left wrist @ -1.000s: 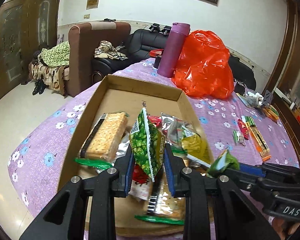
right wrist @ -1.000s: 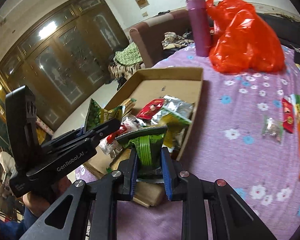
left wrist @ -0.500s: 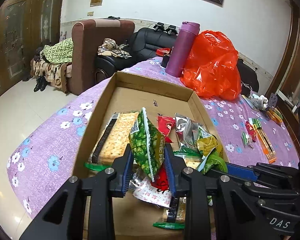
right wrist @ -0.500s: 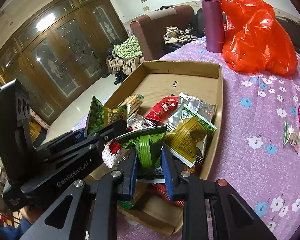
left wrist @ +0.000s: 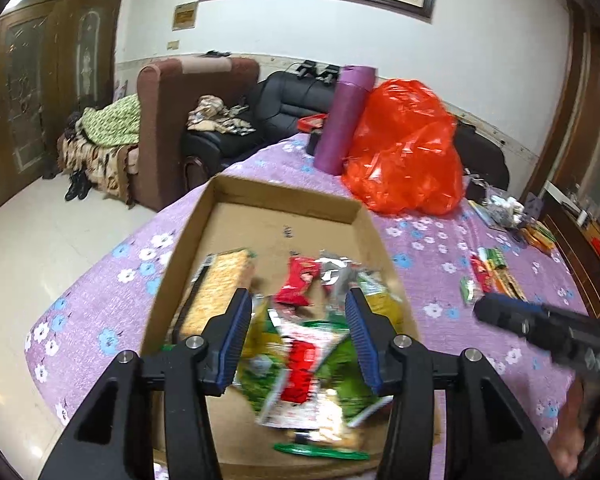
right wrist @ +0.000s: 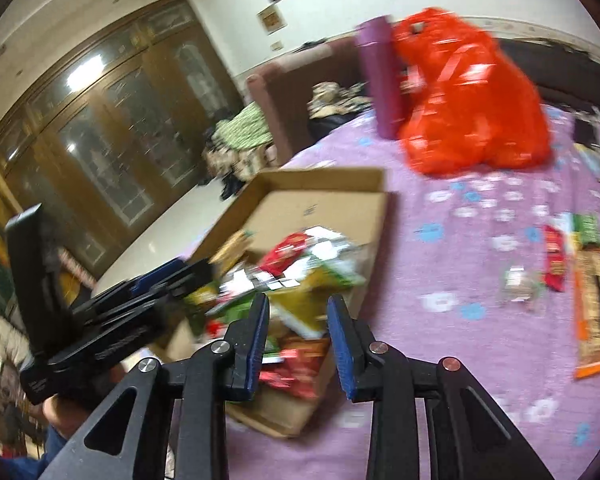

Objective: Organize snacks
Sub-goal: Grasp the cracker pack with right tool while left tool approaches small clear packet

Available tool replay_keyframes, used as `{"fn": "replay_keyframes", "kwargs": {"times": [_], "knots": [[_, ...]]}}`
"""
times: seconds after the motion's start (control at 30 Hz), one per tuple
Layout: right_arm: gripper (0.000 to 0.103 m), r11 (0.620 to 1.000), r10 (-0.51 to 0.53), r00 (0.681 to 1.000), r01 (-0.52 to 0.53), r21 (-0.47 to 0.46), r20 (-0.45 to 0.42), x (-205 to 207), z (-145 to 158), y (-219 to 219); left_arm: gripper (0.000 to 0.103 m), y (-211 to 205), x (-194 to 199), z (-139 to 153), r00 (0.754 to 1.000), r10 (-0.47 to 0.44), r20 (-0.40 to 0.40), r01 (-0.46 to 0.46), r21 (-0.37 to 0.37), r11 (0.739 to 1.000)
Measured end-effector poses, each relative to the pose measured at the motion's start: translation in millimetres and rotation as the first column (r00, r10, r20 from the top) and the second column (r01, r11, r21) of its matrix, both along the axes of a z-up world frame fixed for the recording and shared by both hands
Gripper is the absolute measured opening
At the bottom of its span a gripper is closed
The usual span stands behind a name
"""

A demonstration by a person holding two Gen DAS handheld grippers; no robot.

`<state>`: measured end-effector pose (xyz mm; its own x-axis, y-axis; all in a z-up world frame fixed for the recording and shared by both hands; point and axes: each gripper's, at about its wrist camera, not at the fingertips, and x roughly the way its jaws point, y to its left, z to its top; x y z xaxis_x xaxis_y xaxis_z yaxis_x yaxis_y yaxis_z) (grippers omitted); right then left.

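Cardboard makes the shallow box (left wrist: 284, 200) that lies on the purple flowered bench (left wrist: 112, 292), and its low walls suit it to gathering loose packets in one place. Inside, toward the near end, the snacks (left wrist: 300, 360) lie in a blurred heap: one cracker pack (left wrist: 220, 288) at the left, one small red packet (left wrist: 298, 282) further in, and green, yellow and silver wrappers too smeared to count. The left claw (left wrist: 296, 338) hangs over this heap with its jaws opening and nothing pinched between them; the packets under them lie loose in the box. The right claw (right wrist: 298, 340) stands at the box's near right corner, its jaws also opening and empty, so both seem to be letting go of a delivery. More snacks wait on the bench to the right (right wrist: 580, 280), at least four, probably the next to fetch. One purple bottle (left wrist: 344, 120) and one orange plastic bag (left wrist: 408, 152) stand beyond the box's far end.
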<state>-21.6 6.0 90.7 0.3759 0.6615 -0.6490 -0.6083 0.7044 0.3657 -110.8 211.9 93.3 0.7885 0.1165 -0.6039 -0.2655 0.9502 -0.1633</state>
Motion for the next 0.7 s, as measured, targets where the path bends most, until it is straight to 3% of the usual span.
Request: {"fn": "replay_keyframes", "kwargs": {"times": [0.13,0.23,0.33,0.47,0.53,0.7], "knots": [[0.051,0.980,-0.177,0.984,0.178,-0.086,0.019,31,-8,-62,0.048,-22,4,6,0.999,-0.053,0.007,0.053,0.023,0.998],[0.061,0.930,-0.307,0.951,0.309,-0.201,0.039,58,-19,-106,0.048,-42,12,7,0.995,-0.102,0.003,0.102,0.024,0.995],[0.061,0.872,-0.388,0.920,0.384,-0.304,0.051,85,-35,-136,0.049,-65,19,6,0.988,-0.151,-0.009,0.152,0.029,0.988],[0.062,0.864,-0.403,0.915,0.382,-0.329,0.004,106,-51,-150,0.056,-91,29,4,0.978,-0.207,-0.031,0.208,0.037,0.977],[0.067,0.853,-0.392,0.920,0.373,-0.365,0.022,111,-57,-144,0.060,-101,33,4,0.972,-0.230,-0.044,0.232,0.038,0.972],[0.069,0.845,-0.364,0.931,0.345,-0.409,0.032,121,-69,-127,0.060,-123,47,5,0.961,-0.268,-0.073,0.272,0.046,0.961]]}}
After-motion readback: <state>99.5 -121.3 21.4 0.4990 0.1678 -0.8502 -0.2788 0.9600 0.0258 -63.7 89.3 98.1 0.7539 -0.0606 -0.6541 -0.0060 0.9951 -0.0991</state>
